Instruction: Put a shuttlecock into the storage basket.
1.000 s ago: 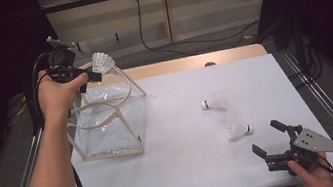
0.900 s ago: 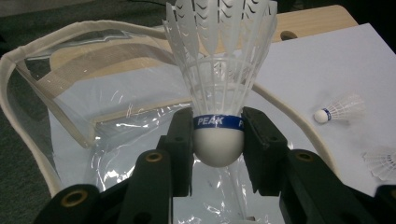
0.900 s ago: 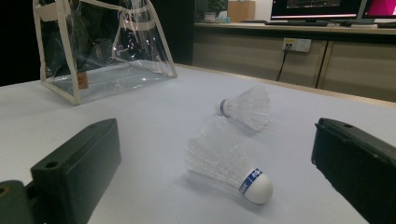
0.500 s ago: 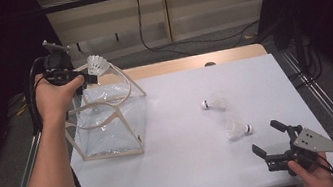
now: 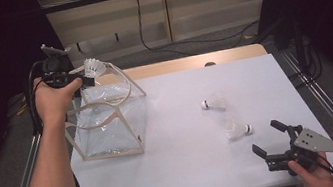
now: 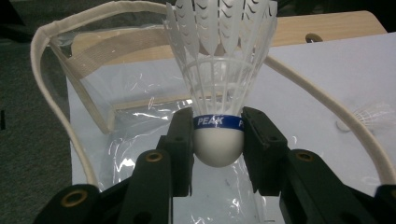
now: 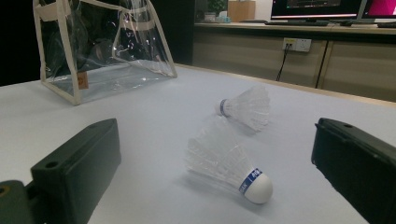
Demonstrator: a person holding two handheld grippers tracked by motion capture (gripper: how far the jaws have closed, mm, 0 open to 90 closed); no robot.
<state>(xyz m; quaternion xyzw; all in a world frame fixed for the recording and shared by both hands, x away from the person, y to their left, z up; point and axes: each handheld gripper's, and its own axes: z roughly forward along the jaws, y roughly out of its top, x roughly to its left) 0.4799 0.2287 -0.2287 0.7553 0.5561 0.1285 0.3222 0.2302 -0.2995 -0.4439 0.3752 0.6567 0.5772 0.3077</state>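
Nearest the front edge, by the front right corner of the worktop (image 5: 187, 171), the right tongs (image 5: 269, 144) sit low with the jaws spread wide and nothing between them. Just past them lies a shuttlecock (image 5: 237, 130) on its side, cork tip pointing toward the right edge, with clear white surface all around it. In the right gripper view it lies between the two black jaws but touches neither. A bit farther back, near the middle of the worktop, is a second shuttlecock (image 5: 213, 102), also on its side, cork toward the left. The two are apart from each other, and there's lots of open room between them and the right edge.

Over toward the left edge stands the clear bag (image 5: 109, 128) with cream trim, mouth open at the top, its base close to the left edge. At the far left corner, the left tongs (image 5: 82, 79) are above the bag's opening, clamped on the cork of a third shuttlecock (image 5: 93, 67). In the left gripper view the pads (image 6: 183, 135) press both sides of the blue band, feathers pointing away, and the bag's handle loops around behind it.
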